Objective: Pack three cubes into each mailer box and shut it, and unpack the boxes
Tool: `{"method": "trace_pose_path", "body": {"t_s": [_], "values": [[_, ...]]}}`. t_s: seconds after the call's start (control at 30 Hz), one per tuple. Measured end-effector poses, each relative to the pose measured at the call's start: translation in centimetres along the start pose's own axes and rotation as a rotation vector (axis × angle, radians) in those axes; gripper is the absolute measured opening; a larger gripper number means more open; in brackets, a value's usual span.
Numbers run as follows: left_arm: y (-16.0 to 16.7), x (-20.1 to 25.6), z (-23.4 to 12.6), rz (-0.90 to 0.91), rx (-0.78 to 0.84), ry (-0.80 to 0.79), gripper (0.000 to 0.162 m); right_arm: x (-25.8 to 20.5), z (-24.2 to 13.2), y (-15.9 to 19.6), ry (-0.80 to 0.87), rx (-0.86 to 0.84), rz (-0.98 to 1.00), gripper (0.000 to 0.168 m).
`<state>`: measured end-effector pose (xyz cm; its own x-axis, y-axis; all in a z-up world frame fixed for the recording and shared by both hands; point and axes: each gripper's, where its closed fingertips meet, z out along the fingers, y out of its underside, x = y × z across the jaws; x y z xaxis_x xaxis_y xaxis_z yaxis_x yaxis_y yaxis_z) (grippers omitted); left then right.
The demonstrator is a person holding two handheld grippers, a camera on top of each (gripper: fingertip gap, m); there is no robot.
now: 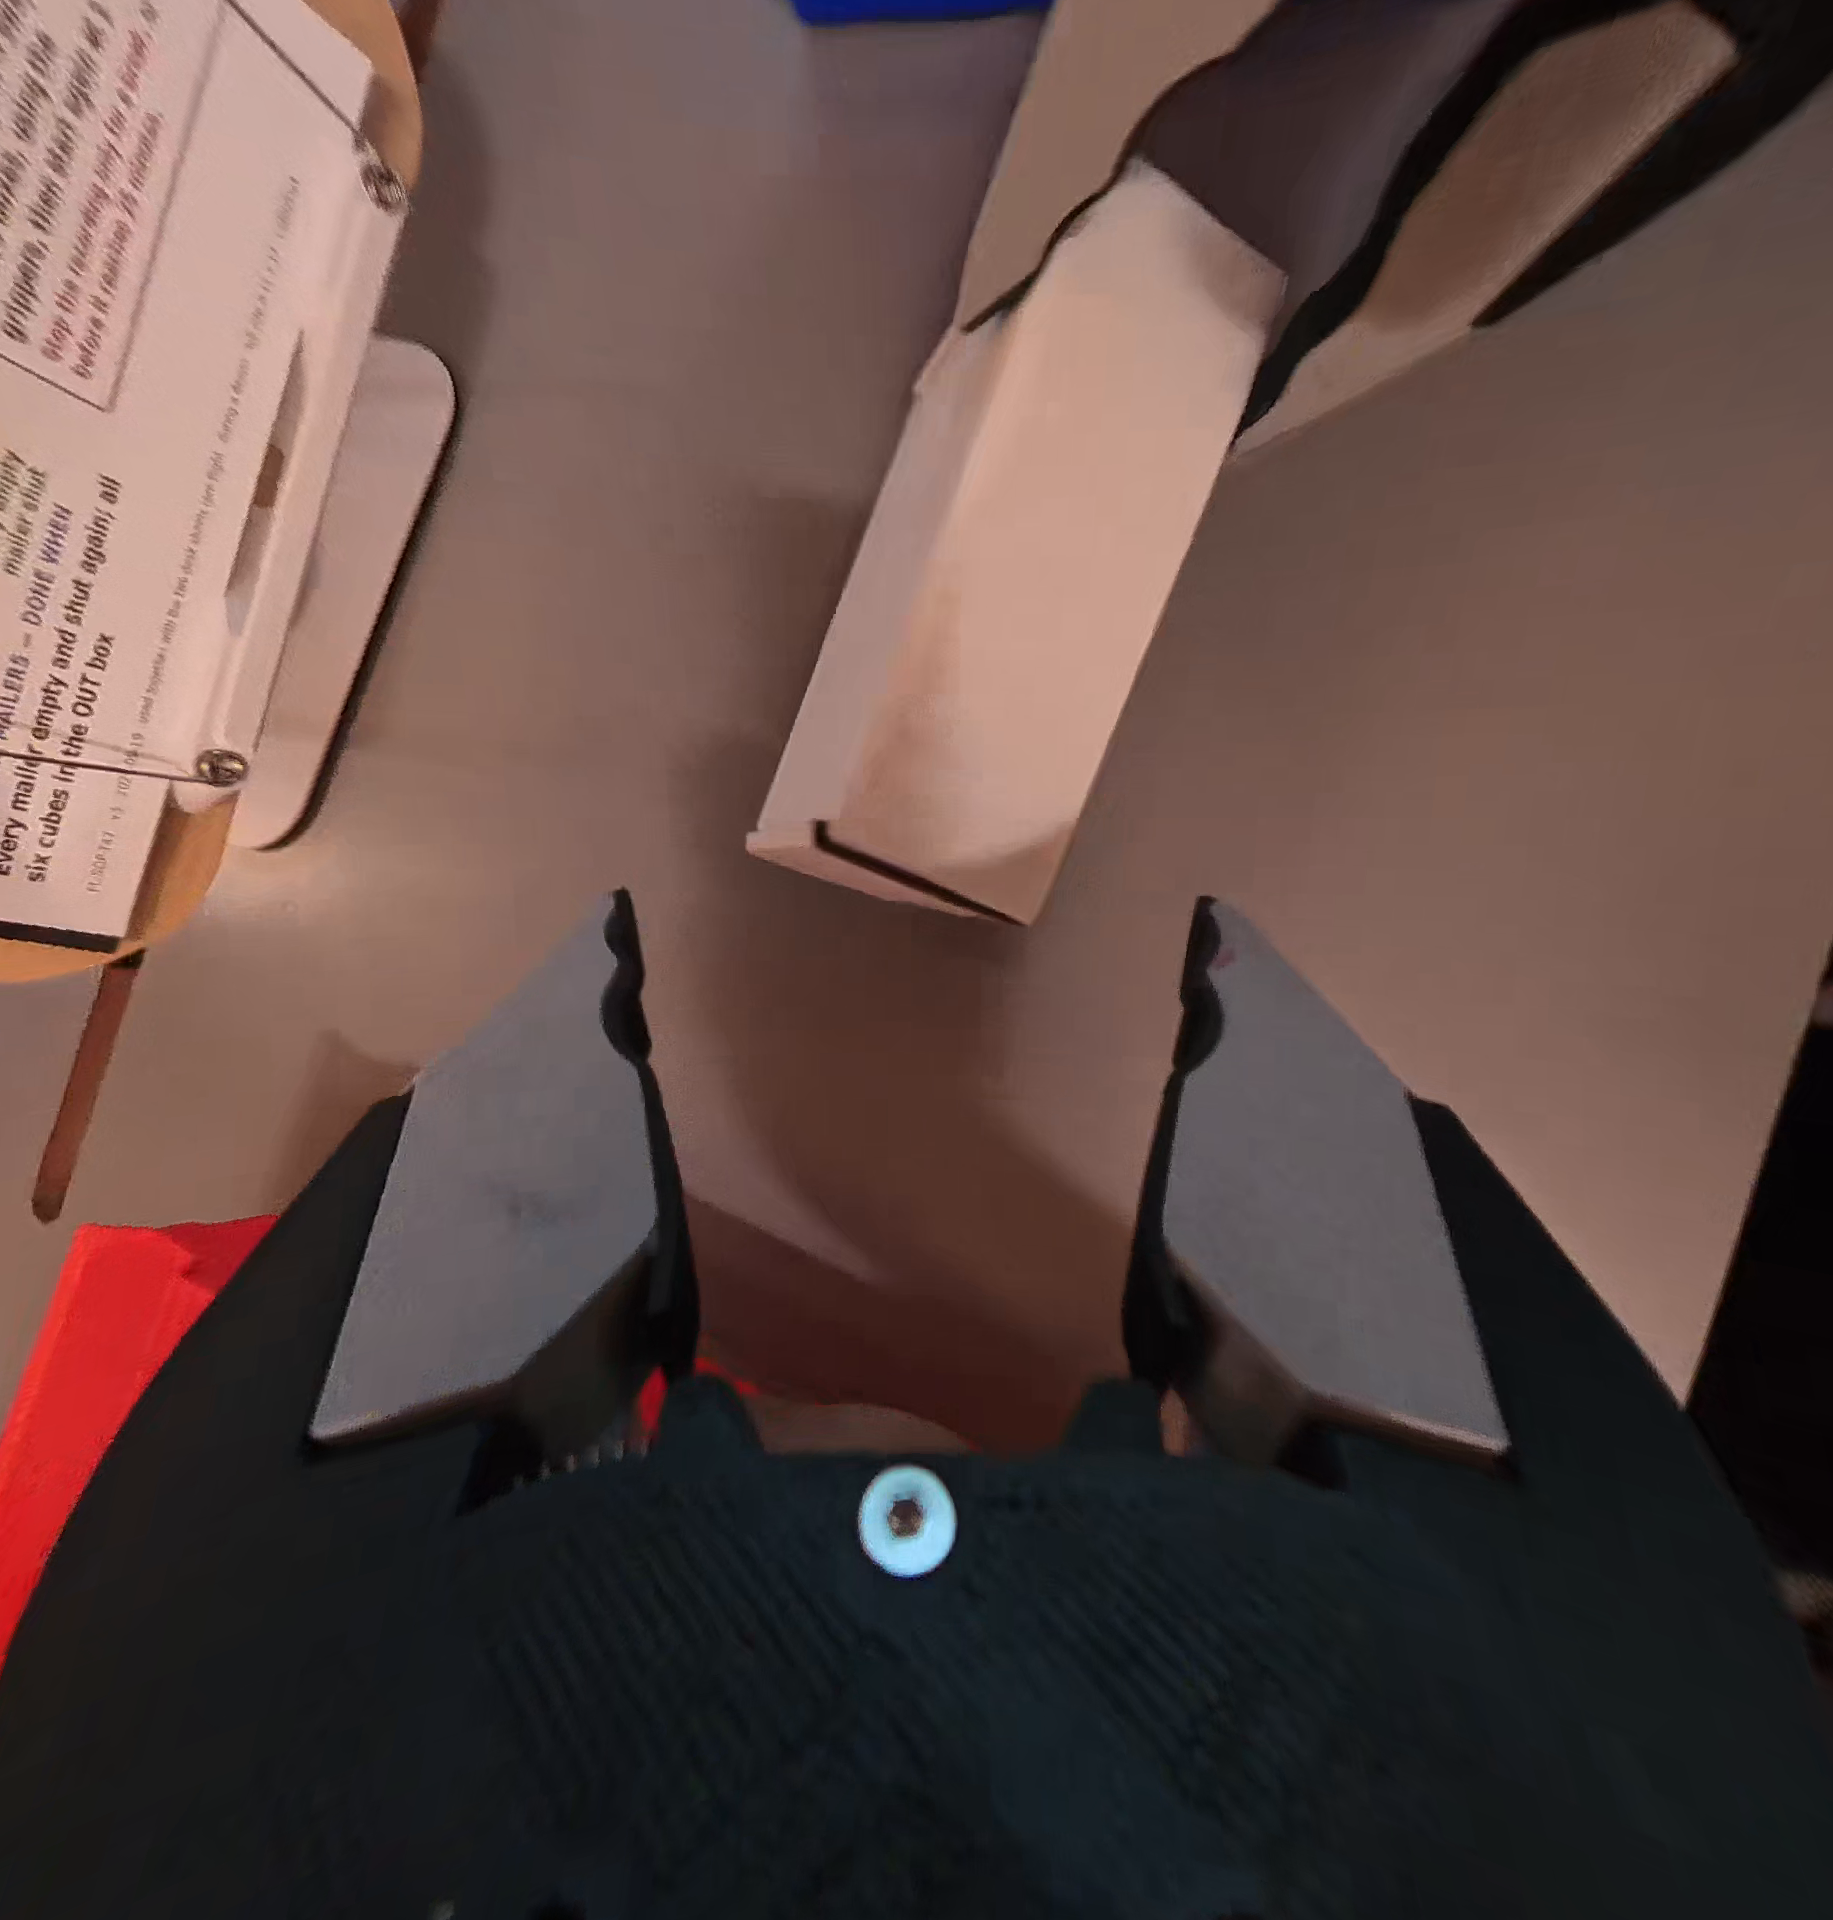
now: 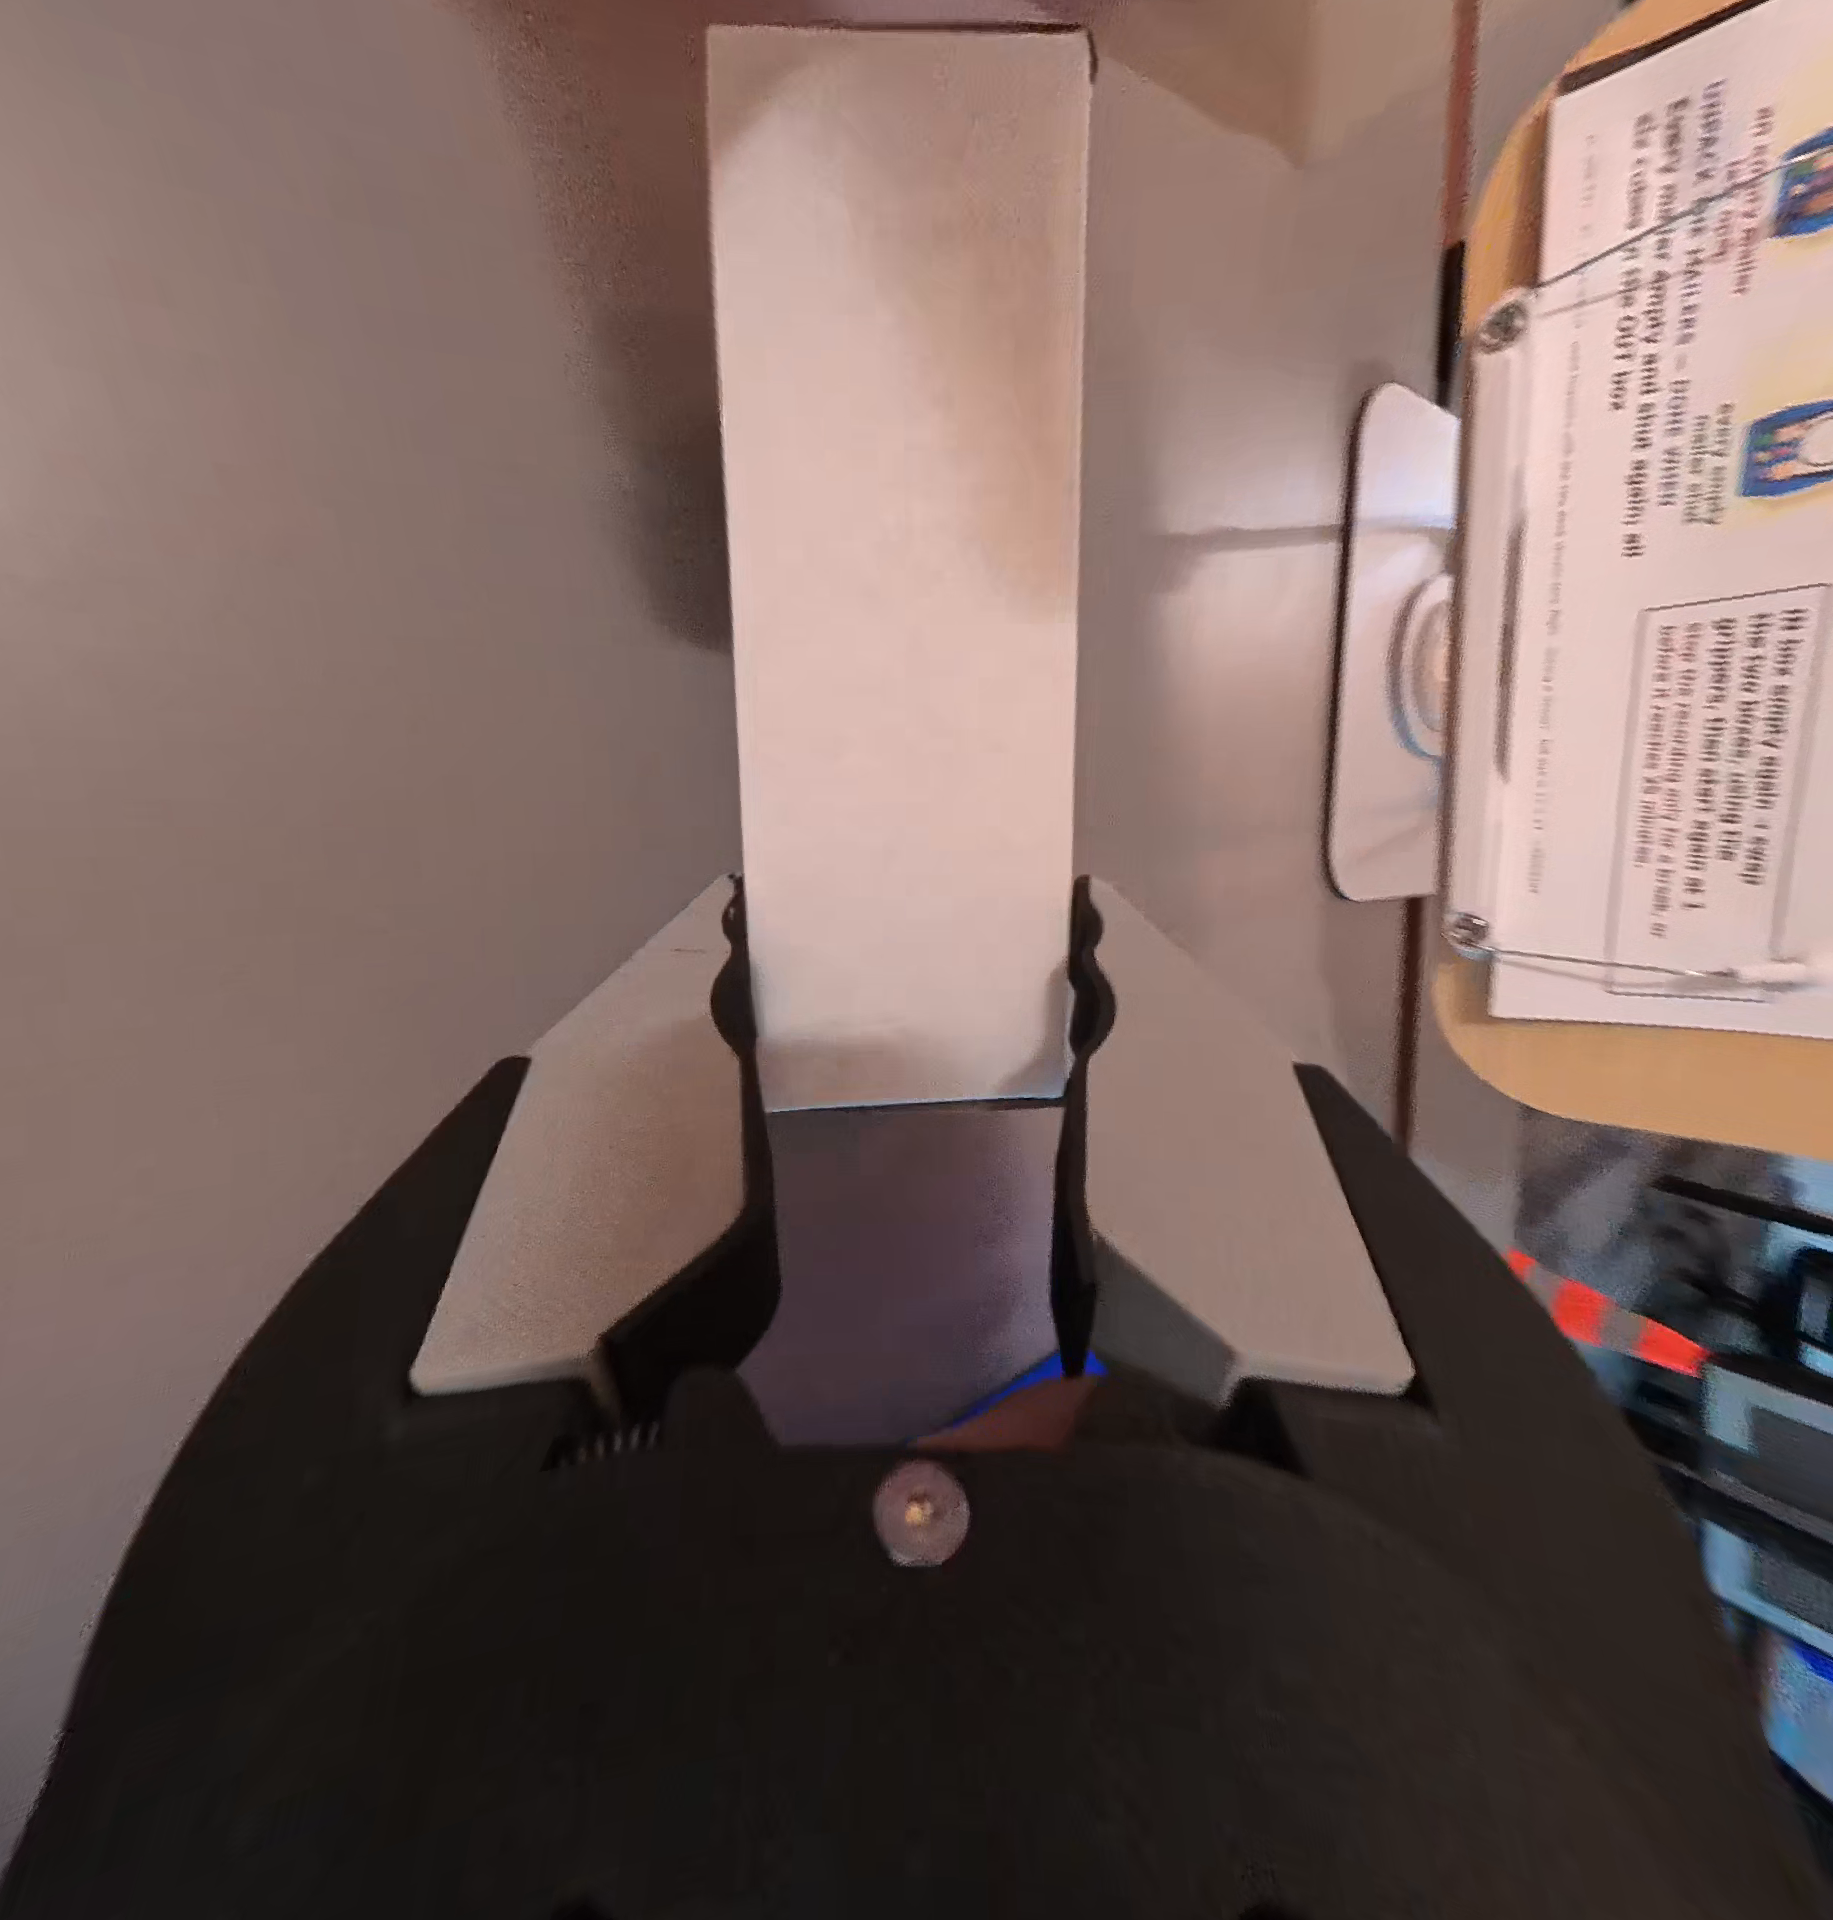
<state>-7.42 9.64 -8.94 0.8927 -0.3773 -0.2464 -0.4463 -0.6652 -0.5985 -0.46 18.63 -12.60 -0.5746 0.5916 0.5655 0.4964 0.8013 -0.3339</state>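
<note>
White mailer box (image 2: 896, 582): long, narrow, plain card, lid shut w/ a dark seam at the far end; held off the grey surface (image 1: 1411, 727). Right claw (image 2: 907, 935) clamped on its near end. Left claw (image 1: 912, 966) spread wide, empty, just short of box.

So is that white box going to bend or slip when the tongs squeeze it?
Probably not much. The white box looks like thin cardboard with crisp, straight edges, so fairly stiff, though hard squeezing might dent it. Its matte sides likely grip well between the right tongs. It sticks out far beyond them, so it may wobble.
</note>
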Motion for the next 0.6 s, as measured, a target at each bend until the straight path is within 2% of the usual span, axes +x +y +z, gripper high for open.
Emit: {"method": "trace_pose_path", "body": {"t_s": [0.1,0.17,0.37,0.47,0.6], "values": [[0.0,1.7,0.2,-0.008,0.115,-0.097,0.094,-0.9,-0.9,-0.4,-0.098,0.052,0.044,0.059],[0.2,2.9,1.0,-0.040,0.184,-0.122,0.093,-1.4,-1.3,-0.4,-0.147,0.079,0.072,0.059],[-0.6,4.9,4.4,-0.116,0.307,-0.053,0.097,-4.1,-3.3,-0.9,-0.387,0.167,0.167,0.059],[-1.1,5.6,6.0,-0.092,0.352,0.009,0.086,-4.1,-3.3,-0.8,-0.411,0.191,0.212,0.059],[-1.7,5.9,6.7,-0.132,0.462,0.089,0.084,-3.5,-3.5,-0.4,-0.355,0.216,0.242,0.057]]}}
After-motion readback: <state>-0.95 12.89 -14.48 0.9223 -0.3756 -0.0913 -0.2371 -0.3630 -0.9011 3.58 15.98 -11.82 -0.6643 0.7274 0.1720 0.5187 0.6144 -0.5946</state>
